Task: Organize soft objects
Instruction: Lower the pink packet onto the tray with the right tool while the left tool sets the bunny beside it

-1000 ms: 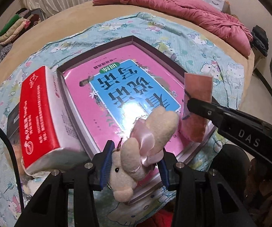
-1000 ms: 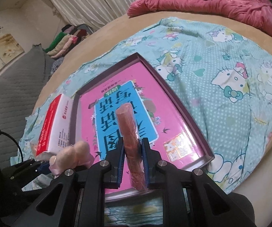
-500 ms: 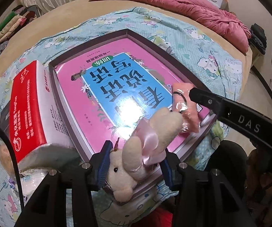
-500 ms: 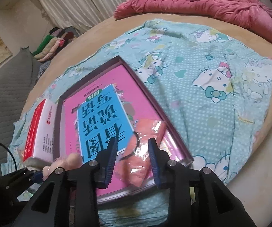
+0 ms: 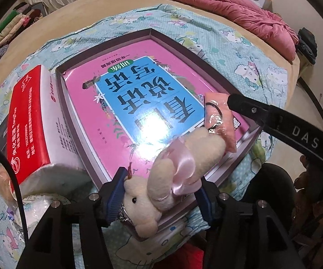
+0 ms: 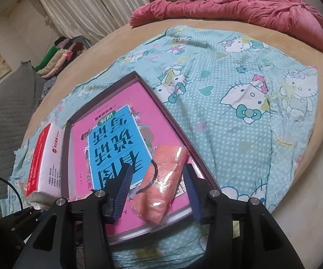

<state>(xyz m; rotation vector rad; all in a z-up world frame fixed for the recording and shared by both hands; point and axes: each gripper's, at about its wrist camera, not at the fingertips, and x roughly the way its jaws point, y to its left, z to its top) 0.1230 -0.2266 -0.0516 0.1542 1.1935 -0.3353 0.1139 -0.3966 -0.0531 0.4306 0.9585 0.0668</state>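
Both soft things are being set down on the pink book (image 5: 125,112) that lies in the shallow purple box (image 5: 152,32), and the step in hand looks like the release. The left gripper (image 5: 159,194) has its jaws opening around the plush bunny (image 5: 170,174); the bunny lies between them across the book's near edge, its head hanging over the near rim of the box, and the right pad seems clear of it while the left pad may just touch the head. The right gripper (image 6: 158,186) also has its jaws opening, both blue pads standing apart from the wrapped orange cloth (image 6: 161,179), which lies flat on the book's near right corner. To do this well, I judge each pair of jaws should spread fully before lifting, and lift straight up, so no pad drags a thing off the book; the bunny, overhanging the rim, is the likelier one to tip out. By count: one plush bunny, one wrapped orange cloth, one book, one box, one red-and-white tissue pack (image 5: 33,125) touching the box's left wall, one cartoon-print sheet (image 6: 240,103) beneath the box, and two grippers.
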